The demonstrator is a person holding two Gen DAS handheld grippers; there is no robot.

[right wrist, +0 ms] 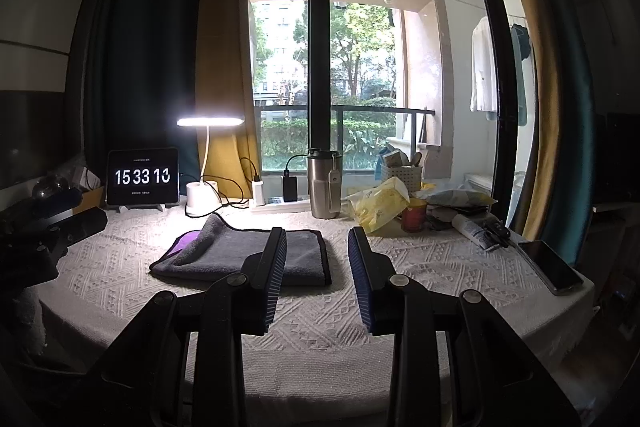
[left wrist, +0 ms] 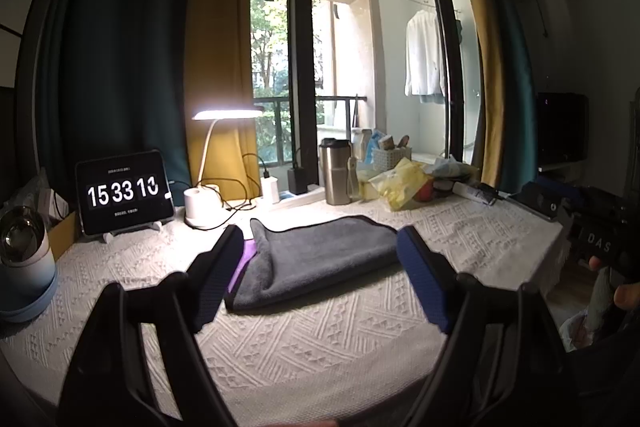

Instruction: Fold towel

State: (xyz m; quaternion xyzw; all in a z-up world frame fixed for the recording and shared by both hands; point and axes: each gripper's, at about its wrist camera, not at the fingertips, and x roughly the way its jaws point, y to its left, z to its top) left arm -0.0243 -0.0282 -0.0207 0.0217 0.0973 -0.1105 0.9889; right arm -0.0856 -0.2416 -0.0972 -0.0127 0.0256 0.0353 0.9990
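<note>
A grey towel (left wrist: 320,255) with a purple underside lies folded flat on the white textured tablecloth (left wrist: 320,339); it also shows in the right wrist view (right wrist: 248,255). My left gripper (left wrist: 322,239) is open and empty, raised above the table, its fingers framing the towel. My right gripper (right wrist: 318,237) is open and empty, held above the table just right of the towel's right edge. The left gripper's body shows at the left edge of the right wrist view (right wrist: 44,227); the right gripper's body shows at the right edge of the left wrist view (left wrist: 600,235).
Along the back stand a tablet clock (right wrist: 142,177), a lit desk lamp (right wrist: 204,187), chargers, a steel tumbler (right wrist: 324,187), a yellow bag (right wrist: 378,203), a red cup (right wrist: 414,215) and a basket. A phone (right wrist: 550,267) lies at the right edge. A humidifier (left wrist: 24,267) stands left.
</note>
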